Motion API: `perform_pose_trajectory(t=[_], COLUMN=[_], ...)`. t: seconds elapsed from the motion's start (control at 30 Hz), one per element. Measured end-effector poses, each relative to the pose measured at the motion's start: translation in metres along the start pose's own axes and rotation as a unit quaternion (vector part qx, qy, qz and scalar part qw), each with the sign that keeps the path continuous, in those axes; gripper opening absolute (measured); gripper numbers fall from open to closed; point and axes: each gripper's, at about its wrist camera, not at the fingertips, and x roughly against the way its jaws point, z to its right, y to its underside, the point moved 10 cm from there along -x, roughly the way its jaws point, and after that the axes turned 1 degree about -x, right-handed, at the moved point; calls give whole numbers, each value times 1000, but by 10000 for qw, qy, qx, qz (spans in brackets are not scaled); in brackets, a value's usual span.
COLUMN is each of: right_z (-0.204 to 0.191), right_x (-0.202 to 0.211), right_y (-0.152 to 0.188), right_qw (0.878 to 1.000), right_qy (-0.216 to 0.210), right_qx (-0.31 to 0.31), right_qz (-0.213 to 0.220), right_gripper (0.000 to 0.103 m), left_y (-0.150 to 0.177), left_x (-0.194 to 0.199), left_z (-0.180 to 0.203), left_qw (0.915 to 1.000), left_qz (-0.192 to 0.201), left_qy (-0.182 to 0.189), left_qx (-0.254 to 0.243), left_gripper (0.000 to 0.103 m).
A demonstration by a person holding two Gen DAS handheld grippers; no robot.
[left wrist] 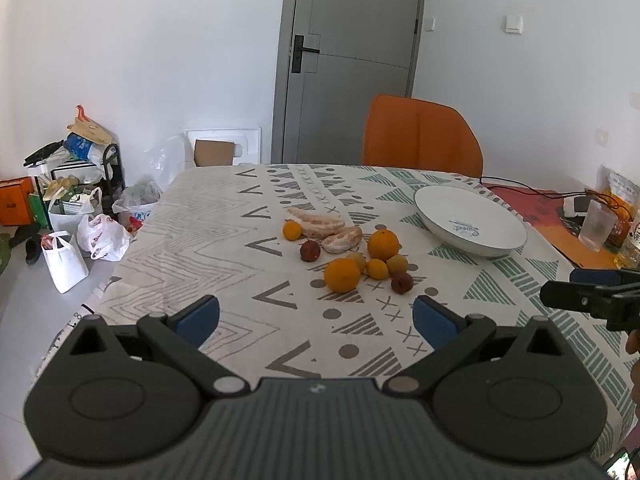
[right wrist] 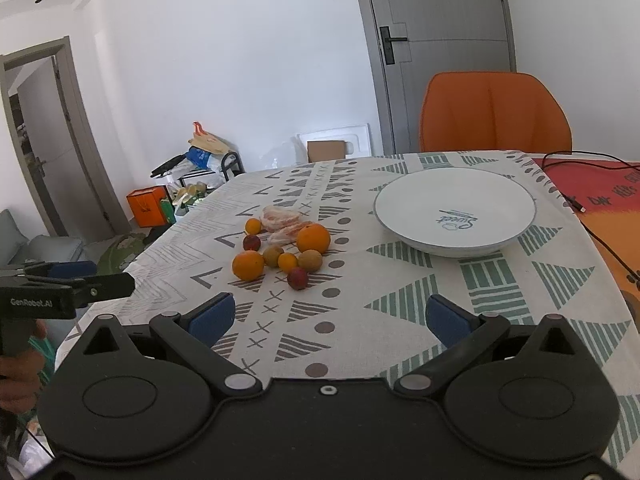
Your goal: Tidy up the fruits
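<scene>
- Fruits: oranges, small citrus, dark red plums and peeled pomelo segments lie clustered mid-surface, loose on the patterned tablecloth.
- White bowl: well apart to the right of the cluster, holding nothing.
- Left hand-held gripper: jaws wide, holding nothing, short of the fruit.
- Right hand-held gripper: jaws wide, holding nothing.
- Assessment: no fruit placed; all sorting apparently remains.

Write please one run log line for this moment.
left gripper: open, empty | right gripper: open, empty | fruits: on tablecloth | bowl: empty
</scene>
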Motion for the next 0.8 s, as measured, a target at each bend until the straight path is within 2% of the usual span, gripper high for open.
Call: perform_pose_trajectory(t=[0.8], right_z=[6], right_x=[-63], right_y=[2], right_qw=[9989], right_qy=[24], right_qx=[-60], right_qz=[-456], right_gripper=[103], left_y=[-8], left_x=[-54], left_z=[-24], left_qw=[9994], left_qz=[-249], left_qy=[-116], left_qx=[186], left_gripper=[103])
